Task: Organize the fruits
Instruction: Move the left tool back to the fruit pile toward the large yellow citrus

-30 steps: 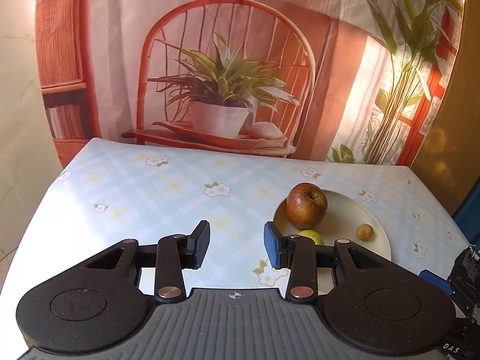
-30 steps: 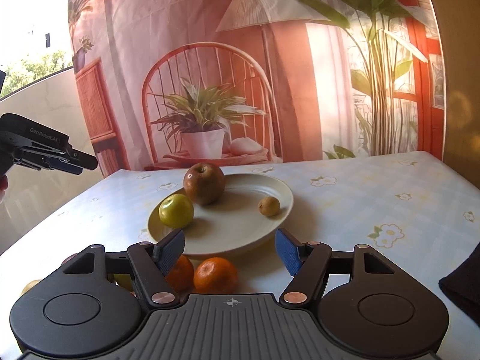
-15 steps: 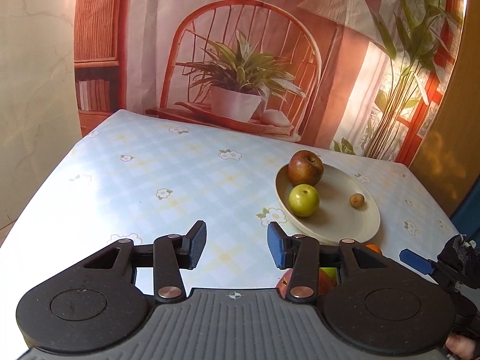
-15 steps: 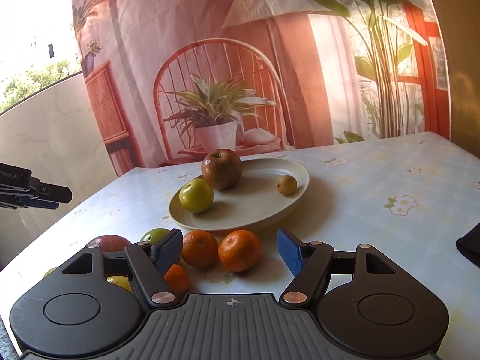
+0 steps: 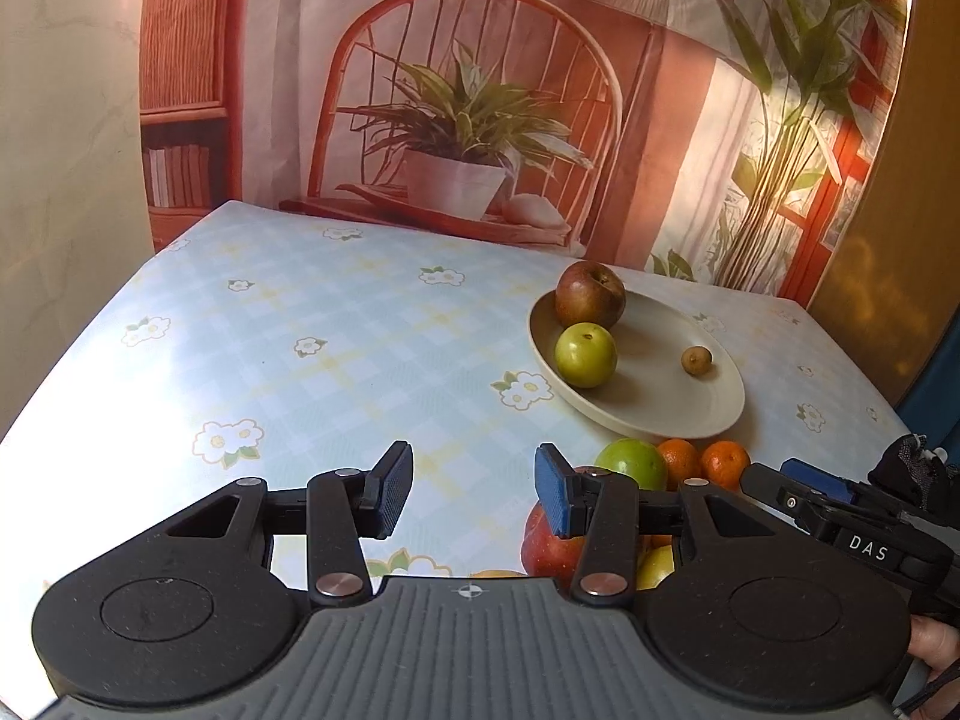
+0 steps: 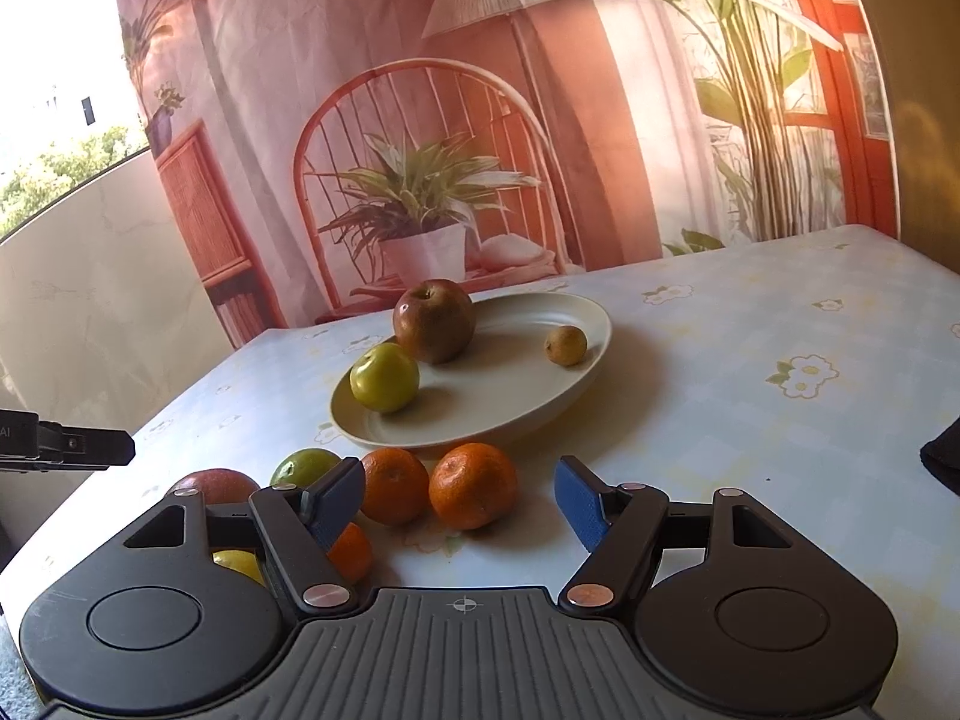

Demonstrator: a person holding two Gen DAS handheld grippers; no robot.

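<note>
The left gripper [image 5: 474, 492] is hanging over the counter [image 5: 336, 348] with its jaws spread and nothing between them; they have just been opening a little. Only the flowered cloth is lying under the gap. Behind its right finger a red apple [image 5: 549, 546] and a green fruit [image 5: 633, 462] are sitting on the counter, partly hidden.

The right gripper [image 6: 459, 501] is also holding its jaws spread, wider, and gripping nothing. Two oranges [image 6: 474, 483] are lying side by side just beyond the gap, touching each other, and a third orange [image 6: 351, 552] is peeking out behind the left finger, with a yellow fruit [image 6: 237, 564] beside it.

Further out, the plate [image 6: 516, 402] is standing on the counter with its long axis running from near left to far right in the right wrist view. On it a brown-red apple [image 6: 435, 321] is sitting with its stem end up, a green apple [image 6: 384, 377] is touching it at the near left, and a small brown fruit [image 6: 566, 345] is lying well apart near the far rim.

The left wrist view is showing the bare left part of the counter and the right gripper's finger [image 5: 816, 483] coming in from the right edge, with a hand [image 5: 936, 648] at the corner. The right wrist view is showing all loose fruits in front of the plate, and the tip of the left gripper at the left edge.
</note>
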